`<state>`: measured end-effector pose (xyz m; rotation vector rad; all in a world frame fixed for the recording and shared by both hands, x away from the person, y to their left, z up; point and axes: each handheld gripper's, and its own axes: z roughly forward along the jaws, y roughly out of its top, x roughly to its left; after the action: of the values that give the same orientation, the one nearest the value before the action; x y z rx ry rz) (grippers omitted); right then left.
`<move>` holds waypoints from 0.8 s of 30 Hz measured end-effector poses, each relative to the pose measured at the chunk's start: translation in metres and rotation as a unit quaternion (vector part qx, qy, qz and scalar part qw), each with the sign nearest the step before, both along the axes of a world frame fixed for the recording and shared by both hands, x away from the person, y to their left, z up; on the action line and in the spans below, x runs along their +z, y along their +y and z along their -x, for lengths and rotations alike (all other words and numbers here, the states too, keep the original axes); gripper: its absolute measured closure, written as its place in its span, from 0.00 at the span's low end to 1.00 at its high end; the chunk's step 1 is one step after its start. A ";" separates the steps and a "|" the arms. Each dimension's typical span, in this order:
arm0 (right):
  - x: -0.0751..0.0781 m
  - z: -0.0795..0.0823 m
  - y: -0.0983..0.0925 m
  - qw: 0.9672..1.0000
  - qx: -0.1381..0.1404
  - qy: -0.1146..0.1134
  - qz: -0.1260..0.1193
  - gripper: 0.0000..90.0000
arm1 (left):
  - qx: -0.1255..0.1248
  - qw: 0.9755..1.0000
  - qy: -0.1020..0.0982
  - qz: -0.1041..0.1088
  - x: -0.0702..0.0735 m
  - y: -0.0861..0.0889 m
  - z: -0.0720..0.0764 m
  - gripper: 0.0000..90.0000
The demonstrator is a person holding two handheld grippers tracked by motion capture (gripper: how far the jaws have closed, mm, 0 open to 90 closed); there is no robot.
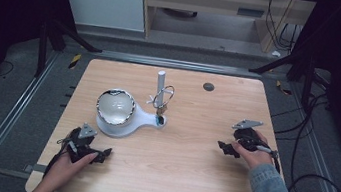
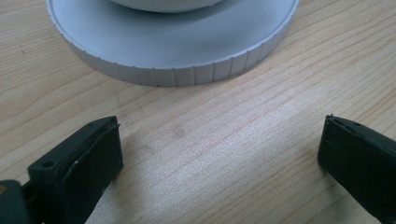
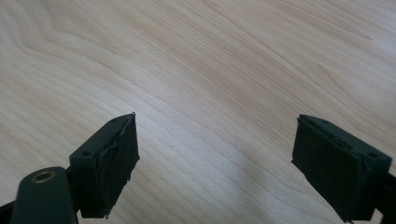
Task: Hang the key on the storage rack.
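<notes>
Resting on table (image 1: 189,164), both hand-held grippers gape empty: left (image 1: 105,153) nr white base (image 1: 118,126), right (image 1: 224,147) apart.

We take this for a lab recording bay: a wooden table (image 1: 188,174) stands alone on grey carpet (image 1: 1,102), framed by aluminium rails (image 1: 3,123) and black struts (image 1: 73,37). Dark curtains (image 1: 5,2) close off both sides, cables (image 1: 317,187) loop over the floor, and plain office cabinets (image 1: 103,1) stand behind.
</notes>
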<state>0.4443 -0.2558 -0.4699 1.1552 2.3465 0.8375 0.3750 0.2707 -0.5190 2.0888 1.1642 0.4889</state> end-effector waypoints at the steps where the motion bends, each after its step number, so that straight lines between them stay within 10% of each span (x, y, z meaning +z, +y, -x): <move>1: -0.002 -0.001 -0.004 1.000 -0.010 -0.001 -0.002 0.16 | 0.000 1.000 0.000 0.000 0.000 0.000 0.000 0.00; 24: -0.035 -0.010 -0.038 0.992 -0.114 -0.029 -0.048 0.11 | 0.001 1.000 0.000 0.002 0.000 0.000 0.000 0.00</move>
<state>0.4543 -0.2940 -0.5048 1.3883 2.0973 0.8954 0.3750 0.2705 -0.5192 2.0848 1.1657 0.4886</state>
